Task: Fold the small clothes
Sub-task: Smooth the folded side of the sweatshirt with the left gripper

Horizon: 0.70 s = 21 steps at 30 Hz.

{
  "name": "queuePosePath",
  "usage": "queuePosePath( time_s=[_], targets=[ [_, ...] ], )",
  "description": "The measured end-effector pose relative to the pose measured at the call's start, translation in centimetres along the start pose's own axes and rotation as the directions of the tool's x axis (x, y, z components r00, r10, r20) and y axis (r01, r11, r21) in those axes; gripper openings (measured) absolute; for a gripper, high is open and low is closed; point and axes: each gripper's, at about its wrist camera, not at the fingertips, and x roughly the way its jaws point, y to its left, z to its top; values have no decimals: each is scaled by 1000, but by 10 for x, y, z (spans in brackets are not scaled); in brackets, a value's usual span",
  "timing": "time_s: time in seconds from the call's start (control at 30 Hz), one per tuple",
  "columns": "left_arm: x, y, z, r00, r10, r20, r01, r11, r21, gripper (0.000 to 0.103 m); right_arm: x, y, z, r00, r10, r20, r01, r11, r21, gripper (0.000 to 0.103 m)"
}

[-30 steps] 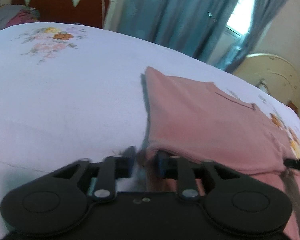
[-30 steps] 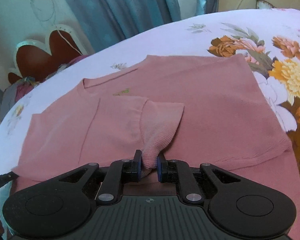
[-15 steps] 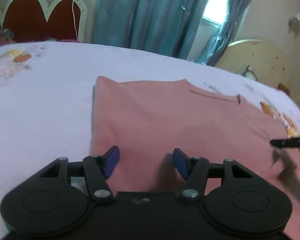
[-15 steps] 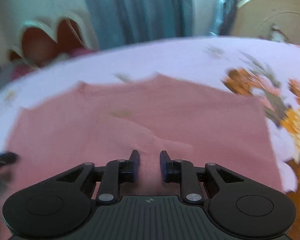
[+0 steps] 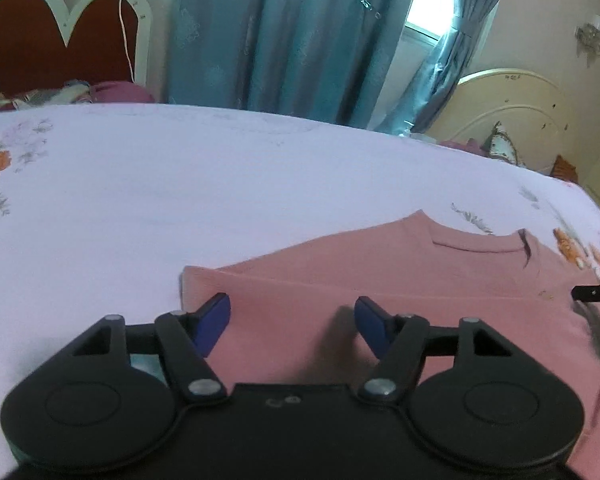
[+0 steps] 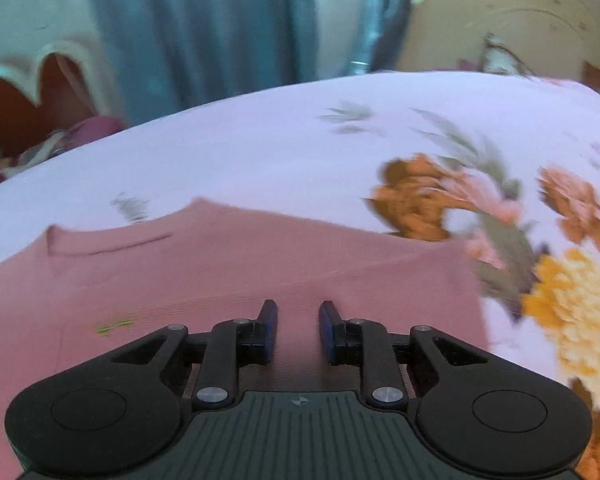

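Note:
A small pink T-shirt (image 5: 380,276) lies flat on the bed, its sleeves folded in over the body and its neckline on the far side. It also shows in the right wrist view (image 6: 240,264). My left gripper (image 5: 292,324) is open wide and empty, just above the shirt's left folded edge. My right gripper (image 6: 298,332) is open a little and empty, low over the shirt's right half. A tip of the right gripper (image 5: 596,292) shows at the right edge of the left wrist view.
The bed sheet (image 5: 180,200) is pale lilac with orange and yellow flower prints (image 6: 572,308) to the right of the shirt. A red and white headboard (image 5: 60,40) and teal curtains (image 5: 292,32) stand beyond the bed. A cream footboard (image 5: 512,120) is at the far right.
Both grippers let go of the folded-in sleeves and opened. They then pulled back and lifted, the left opening wider. The sleeves now lie flat on the shirt.

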Motion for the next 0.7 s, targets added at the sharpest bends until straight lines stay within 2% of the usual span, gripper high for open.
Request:
queuePosePath(
  time_s=[0.03, 0.1, 0.13, 0.17, 0.23, 0.33, 0.43, 0.5, 0.53, 0.6, 0.7],
  targets=[
    [-4, -1, 1, 1000, 2, -7, -2, 1000, -6, 69, -3, -1, 0, 1000, 1, -2, -1, 1000, 9, 22],
    [-15, -15, 0, 1000, -2, -1, 2, 1000, -12, 79, -14, 9, -2, 1000, 20, 11, -20, 1000, -1, 25],
    [-19, -26, -1, 1000, -24, 19, 24, 1000, 6, 79, -21, 21, -4, 998, 53, 26, -53, 999, -13, 47],
    [-20, -36, -3, 999, -36, 31, 36, 999, 19, 79, -25, 34, -5, 996, 81, 41, -80, 996, -28, 59],
    [-11, -54, -5, 997, -75, 17, 75, 997, 21, 78, -31, 69, -12, 982, 176, 61, -170, 981, -92, 59],
    [-2, -64, -15, 998, -67, -15, 68, 997, 38, 76, -19, 112, -23, 966, 259, -9, -258, 955, -150, 57],
    [-17, -46, -36, 1000, -13, 4, 13, 999, 45, 76, -16, 119, -37, 977, 212, -24, -211, 949, -234, 57],
    [-37, -28, -55, 1000, -9, 30, 8, 999, 38, 76, -20, 95, -40, 992, 123, 15, -117, 970, -212, 57],
    [-46, -26, -64, 999, -19, 28, 18, 998, 54, 76, -23, 83, -41, 995, 95, 25, -89, 977, -194, 51],
    [-67, -32, -74, 999, 2, 46, -6, 996, 84, 74, -31, 71, -41, 999, 40, 15, -36, 984, -177, 51],
    [-86, -36, -85, 998, -24, 65, 25, 1000, -6, 73, -62, 72, -49, 991, 123, 58, -113, 981, -156, 51]
  ],
)
